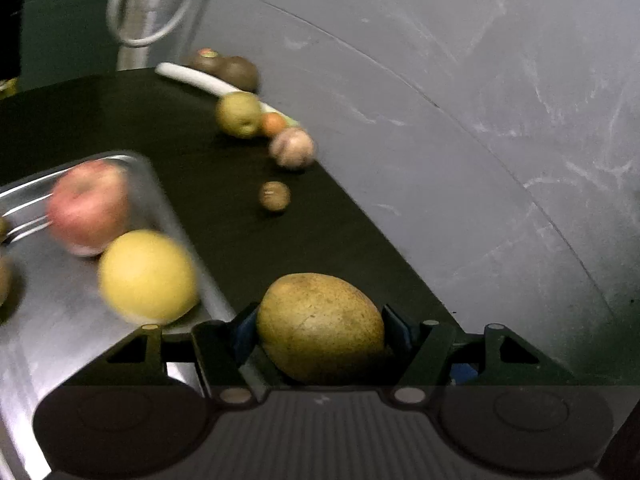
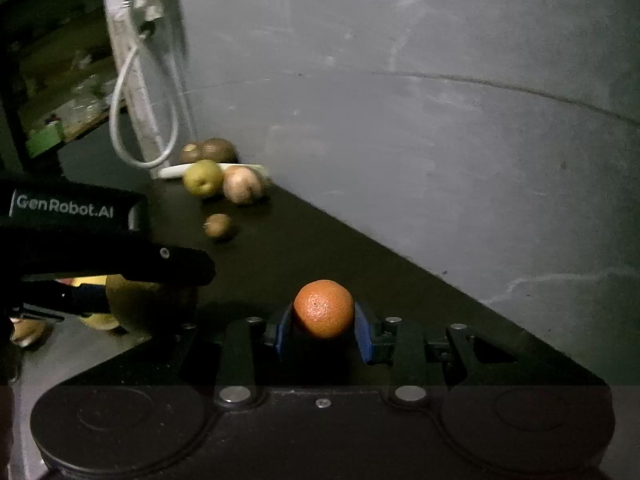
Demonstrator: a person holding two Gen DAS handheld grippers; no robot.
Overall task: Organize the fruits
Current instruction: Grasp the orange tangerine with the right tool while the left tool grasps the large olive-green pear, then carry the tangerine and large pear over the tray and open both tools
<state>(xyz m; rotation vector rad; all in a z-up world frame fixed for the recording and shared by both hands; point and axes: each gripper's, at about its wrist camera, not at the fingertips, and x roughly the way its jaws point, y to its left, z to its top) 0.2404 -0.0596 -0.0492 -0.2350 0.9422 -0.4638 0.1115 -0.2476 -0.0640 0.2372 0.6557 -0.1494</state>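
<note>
My left gripper (image 1: pixel 320 322) is shut on a large brownish-yellow pear (image 1: pixel 320 344), held above the tray's right edge. The steel tray (image 1: pixel 52 320) at lower left holds a red apple (image 1: pixel 90 208) and a yellow round fruit (image 1: pixel 148 276). My right gripper (image 2: pixel 323 316) is shut on a small orange (image 2: pixel 324 312) between its blue pads, over the dark table. In the right wrist view the left tool's black housing (image 2: pixel 80 208) fills the left side, with the pear (image 2: pixel 152 304) partly hidden behind its finger.
Along the grey wall on the dark table (image 1: pixel 200 168) lie a green pear (image 1: pixel 239 114), a small orange fruit (image 1: pixel 274 123), a pinkish peach (image 1: pixel 294 147), a small brown fruit (image 1: pixel 274 196), and two brown fruits (image 1: pixel 230 68) on a white plate (image 1: pixel 188 74). A white cable loop (image 2: pixel 140 128) hangs behind.
</note>
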